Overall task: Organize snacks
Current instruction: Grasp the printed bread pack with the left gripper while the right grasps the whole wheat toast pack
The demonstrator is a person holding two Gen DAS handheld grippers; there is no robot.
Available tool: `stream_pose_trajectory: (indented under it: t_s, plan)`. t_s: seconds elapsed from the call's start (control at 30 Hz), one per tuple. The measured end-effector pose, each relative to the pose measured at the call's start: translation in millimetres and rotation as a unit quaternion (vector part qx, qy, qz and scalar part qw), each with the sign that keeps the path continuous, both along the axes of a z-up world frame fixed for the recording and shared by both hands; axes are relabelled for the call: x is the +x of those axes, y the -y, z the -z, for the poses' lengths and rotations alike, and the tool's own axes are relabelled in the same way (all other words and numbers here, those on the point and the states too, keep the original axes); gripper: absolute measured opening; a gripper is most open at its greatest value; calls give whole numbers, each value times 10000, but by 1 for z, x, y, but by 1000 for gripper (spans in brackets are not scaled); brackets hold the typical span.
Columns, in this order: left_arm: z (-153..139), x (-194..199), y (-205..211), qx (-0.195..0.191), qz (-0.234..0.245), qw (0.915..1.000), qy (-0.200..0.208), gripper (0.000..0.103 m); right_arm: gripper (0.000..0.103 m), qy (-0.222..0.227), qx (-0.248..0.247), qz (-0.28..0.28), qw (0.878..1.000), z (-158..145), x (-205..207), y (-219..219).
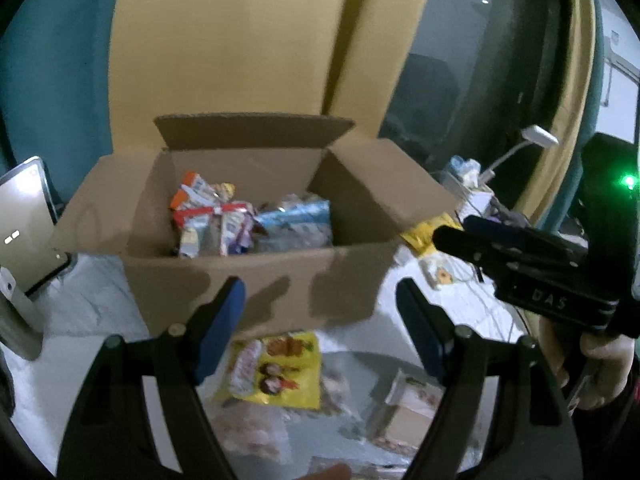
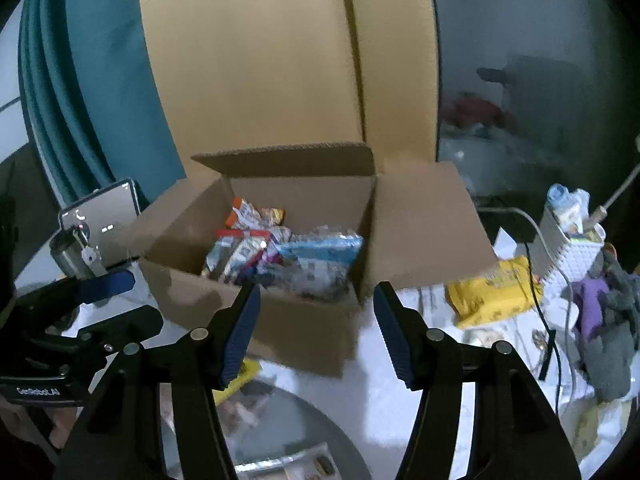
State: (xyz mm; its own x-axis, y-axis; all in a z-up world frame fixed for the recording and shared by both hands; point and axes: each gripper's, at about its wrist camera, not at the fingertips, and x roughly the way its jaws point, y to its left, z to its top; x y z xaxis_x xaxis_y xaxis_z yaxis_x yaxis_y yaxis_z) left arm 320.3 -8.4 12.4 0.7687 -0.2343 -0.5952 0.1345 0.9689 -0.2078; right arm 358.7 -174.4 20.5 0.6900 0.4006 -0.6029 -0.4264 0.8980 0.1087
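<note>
An open cardboard box (image 1: pixel 256 280) stands on the white table, with several snack packets (image 1: pixel 248 220) inside; it also shows in the right wrist view (image 2: pixel 304 320). My left gripper (image 1: pixel 320 320) is open and empty, hovering in front of the box above a yellow snack bag (image 1: pixel 276 368) and other loose packets (image 1: pixel 408 412). My right gripper (image 2: pixel 316 328) is open and empty, just before the box's front wall. The right gripper also appears in the left wrist view (image 1: pixel 520 264), to the right of the box. The left gripper appears at the left of the right wrist view (image 2: pixel 80 304).
A phone on a stand (image 1: pixel 24 224) is left of the box. A yellow packet (image 2: pixel 492 296), a white basket with items (image 2: pixel 572 248), cables and a pile of cloth (image 2: pixel 608 320) lie to the right. A large cardboard sheet (image 1: pixel 260 36) and teal curtain stand behind.
</note>
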Motion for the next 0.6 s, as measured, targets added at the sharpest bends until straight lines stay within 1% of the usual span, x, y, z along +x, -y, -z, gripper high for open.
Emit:
stream_pose_trajectory:
  t_s: [0.17,0.23,0.27,0.3,0.33,0.5,0.6]
  plan:
    - [13,-17,20,63,87,9999,-27,79,62,-212,36,-97,9997,18,-12,21]
    - [19,-24,26,71,123,9999,-60,80,70,-259,39,-175,9995,25,-18,27]
    - [24,-28,29,85,143,9998,-84,82,76,-257,40,-199,9995,28,-22,30]
    - [28,-32,32,99,160,9998,-114,89,78,-259,40,-220,9994,30,-26,33]
    - [32,-36,35,101,168,9997,-140,94,78,-274,41,-262,9993,34,-30,36]
    - [51,-59,49,124,236,9991,-314,95,81,-362,-23,-462,9983,52,-49,46]
    - [67,-72,55,121,210,9984,-515,95,81,-447,-72,-595,9972,65,-58,49]
